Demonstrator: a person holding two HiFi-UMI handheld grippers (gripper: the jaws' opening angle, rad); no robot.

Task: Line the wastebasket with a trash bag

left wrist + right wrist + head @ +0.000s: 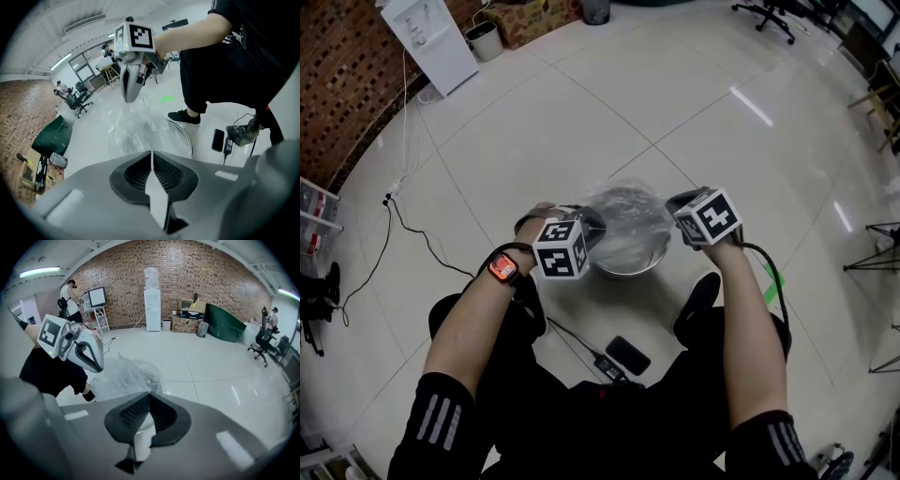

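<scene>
Left tool (151, 157), right tool (149, 397) clamp bag (628, 220) over wastebasket (628, 271).

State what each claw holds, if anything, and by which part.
The left claw and right claw each seem to pinch the clear plastic trash bag by its edge, on opposite sides of the round metal wastebasket.

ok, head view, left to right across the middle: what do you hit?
Smartwatch → left gripper → wastebasket with trash bag → right gripper → green floor tape.
</scene>
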